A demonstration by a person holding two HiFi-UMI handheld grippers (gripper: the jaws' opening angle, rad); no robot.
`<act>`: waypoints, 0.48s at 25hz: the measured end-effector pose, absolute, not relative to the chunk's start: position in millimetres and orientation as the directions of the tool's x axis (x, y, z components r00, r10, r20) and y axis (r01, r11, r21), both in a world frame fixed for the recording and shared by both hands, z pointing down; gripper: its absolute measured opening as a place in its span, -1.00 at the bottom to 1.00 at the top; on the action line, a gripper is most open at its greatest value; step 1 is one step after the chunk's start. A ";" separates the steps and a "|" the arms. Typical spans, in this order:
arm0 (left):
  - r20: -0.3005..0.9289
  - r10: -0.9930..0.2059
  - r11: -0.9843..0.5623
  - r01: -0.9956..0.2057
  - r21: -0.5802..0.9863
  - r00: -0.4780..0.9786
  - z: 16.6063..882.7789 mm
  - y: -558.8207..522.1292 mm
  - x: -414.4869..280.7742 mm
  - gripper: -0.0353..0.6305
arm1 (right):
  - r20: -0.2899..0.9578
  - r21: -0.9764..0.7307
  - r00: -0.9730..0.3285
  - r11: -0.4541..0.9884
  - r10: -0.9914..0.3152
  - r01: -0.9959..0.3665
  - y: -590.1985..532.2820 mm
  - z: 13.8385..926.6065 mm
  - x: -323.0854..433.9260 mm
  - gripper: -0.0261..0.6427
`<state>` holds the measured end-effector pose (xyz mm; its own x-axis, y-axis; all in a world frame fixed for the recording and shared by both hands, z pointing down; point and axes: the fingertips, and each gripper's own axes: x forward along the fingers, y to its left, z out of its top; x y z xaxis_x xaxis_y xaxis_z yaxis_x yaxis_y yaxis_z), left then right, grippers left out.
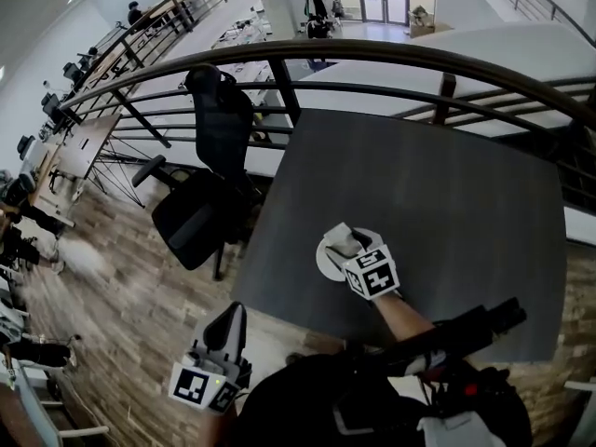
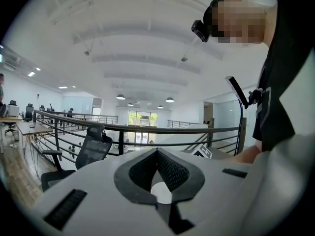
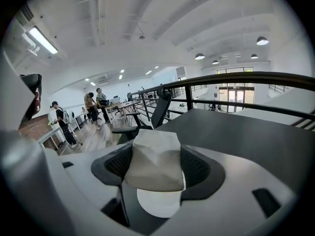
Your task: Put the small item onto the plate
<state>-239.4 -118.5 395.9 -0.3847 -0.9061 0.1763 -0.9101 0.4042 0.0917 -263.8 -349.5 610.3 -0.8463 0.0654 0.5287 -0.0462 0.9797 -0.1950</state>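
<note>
A white round plate [image 1: 325,261] lies on the dark grey table [image 1: 428,184], close to its near-left corner. My right gripper [image 1: 345,243] hovers right over the plate, shut on the small item [image 1: 341,238], a pale, faceted lump. In the right gripper view the small item [image 3: 155,161] fills the gap between both dark pads of the right gripper [image 3: 156,154], which press its sides. My left gripper [image 1: 230,325] hangs off the table at the lower left, above the wooden floor. In its own view the left gripper [image 2: 157,152] has its tips together, with nothing between them.
A black office chair [image 1: 200,203] stands by the table's left edge. A curved dark railing [image 1: 372,54] runs behind the table's far side. The person's forearm [image 1: 405,315] reaches in over the table's near edge. Desks and people are far off at the left.
</note>
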 end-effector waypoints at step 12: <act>0.222 -0.862 0.483 -0.872 0.082 -0.456 398.7 -96.7 -242.3 -0.88 | 0.662 -0.188 -0.745 0.980 0.077 -0.066 -350.4 690.4 -268.5 0.01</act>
<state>-242.3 -96.7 398.7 -0.4562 -0.8616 0.2224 -0.8718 0.4828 0.0822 -268.5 -350.4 690.4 -0.7454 0.0769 0.6622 -0.0657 0.9800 -0.1878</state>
